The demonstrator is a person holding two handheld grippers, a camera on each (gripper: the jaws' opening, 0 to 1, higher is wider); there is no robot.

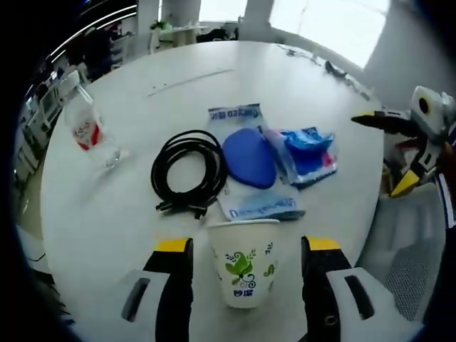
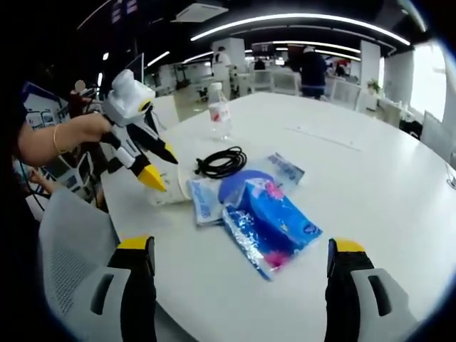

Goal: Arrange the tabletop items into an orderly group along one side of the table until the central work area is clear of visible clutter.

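Note:
A white paper cup (image 1: 242,267) with a green print stands near the table's edge between the jaws of my left gripper (image 1: 248,244), which is open and not touching it. Beyond the cup lie a coiled black cable (image 1: 189,171), a blue oval pad (image 1: 249,157) on a white-blue packet (image 1: 239,114), and a blue tissue pack (image 1: 306,153). A water bottle (image 1: 85,128) stands to the left. My right gripper (image 2: 241,249) is open just before the tissue pack (image 2: 274,221), and it enters from the right (image 1: 383,153). A hand holds the left gripper (image 2: 162,167) over the cup (image 2: 167,194).
The round white table (image 1: 142,235) carries a thin strip (image 1: 189,80) at its far side. A grey mesh chair (image 2: 71,256) stands against the near edge. Desks, chairs and people fill the room beyond the table.

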